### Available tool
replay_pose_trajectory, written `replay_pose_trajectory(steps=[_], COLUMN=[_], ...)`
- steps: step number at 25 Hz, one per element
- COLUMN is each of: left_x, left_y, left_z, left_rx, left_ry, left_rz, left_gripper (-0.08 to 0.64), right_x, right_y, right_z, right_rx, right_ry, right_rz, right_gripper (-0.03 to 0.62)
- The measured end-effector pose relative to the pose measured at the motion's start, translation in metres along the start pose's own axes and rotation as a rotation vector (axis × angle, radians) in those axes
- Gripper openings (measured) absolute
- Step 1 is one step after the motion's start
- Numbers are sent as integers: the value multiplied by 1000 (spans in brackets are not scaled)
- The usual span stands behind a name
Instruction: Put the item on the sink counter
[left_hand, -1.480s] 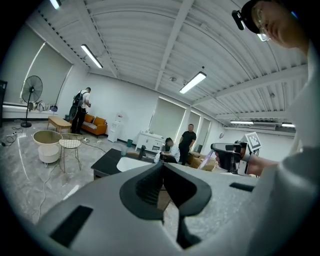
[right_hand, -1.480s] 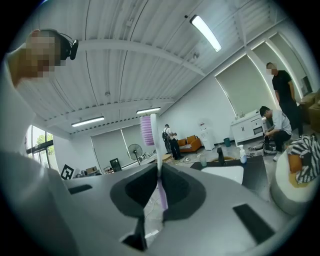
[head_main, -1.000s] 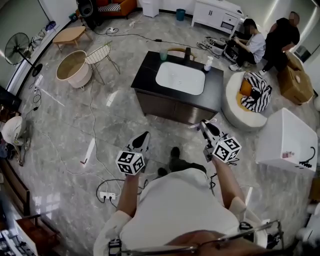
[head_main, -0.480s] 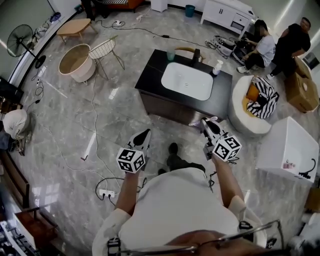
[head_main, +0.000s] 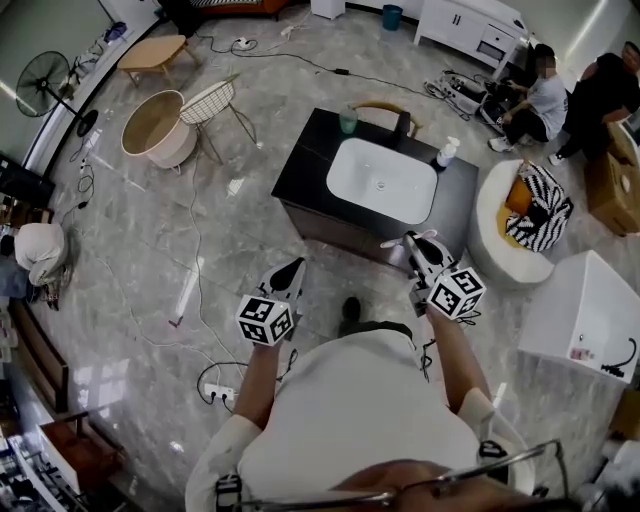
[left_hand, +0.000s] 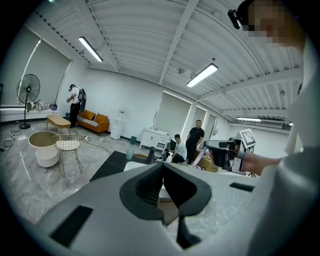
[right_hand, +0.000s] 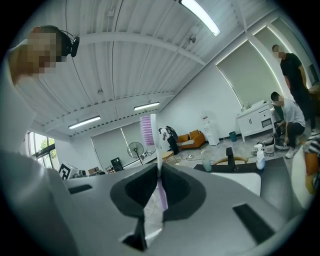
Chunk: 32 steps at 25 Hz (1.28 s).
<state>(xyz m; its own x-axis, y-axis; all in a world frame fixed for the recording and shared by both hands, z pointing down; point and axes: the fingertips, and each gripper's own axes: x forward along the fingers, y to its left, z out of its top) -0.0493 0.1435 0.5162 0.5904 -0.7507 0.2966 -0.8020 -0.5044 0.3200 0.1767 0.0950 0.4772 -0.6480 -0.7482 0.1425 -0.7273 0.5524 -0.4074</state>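
My right gripper (right_hand: 160, 172) is shut on a toothbrush (right_hand: 157, 150), whose white and purple handle stands upright with purple bristles at the top. In the head view this gripper (head_main: 415, 247) hovers just before the near right edge of the black sink counter (head_main: 305, 165), which holds a white basin (head_main: 380, 180). My left gripper (head_main: 293, 272) is shut with nothing in it and sits lower left of the counter, over the floor. In the left gripper view the closed jaws (left_hand: 162, 167) point toward the counter (left_hand: 107, 165).
A green cup (head_main: 347, 121), a black faucet (head_main: 403, 124) and a soap bottle (head_main: 446, 152) stand along the counter's far edge. A white pouf with a striped cushion (head_main: 520, 215) and a white box (head_main: 585, 310) are to the right. Cables and a power strip (head_main: 215, 372) lie on the floor.
The sink counter has drawn closer to both grippers in the head view. The grippers keep their pose, and the toothbrush stays in the right one.
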Motion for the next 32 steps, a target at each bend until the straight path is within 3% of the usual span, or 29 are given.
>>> replay_pose_trajectory(steps=[8,17,32], left_x=[59,90,163], left_y=[12,27,109], left_z=[25,35,75], left_rx=[6,-7,4], left_ry=[-1,18,40], left_rz=[24,53,-21], left_gripper=[5,5,5], right_x=[45,72,147], right_y=[-51,-80,-121], right_z=[17,25,50], right_rx=[13,36,37], right_ry=[24,35,30], right_rz=[34,51,-47], right_gripper=[34,34,34])
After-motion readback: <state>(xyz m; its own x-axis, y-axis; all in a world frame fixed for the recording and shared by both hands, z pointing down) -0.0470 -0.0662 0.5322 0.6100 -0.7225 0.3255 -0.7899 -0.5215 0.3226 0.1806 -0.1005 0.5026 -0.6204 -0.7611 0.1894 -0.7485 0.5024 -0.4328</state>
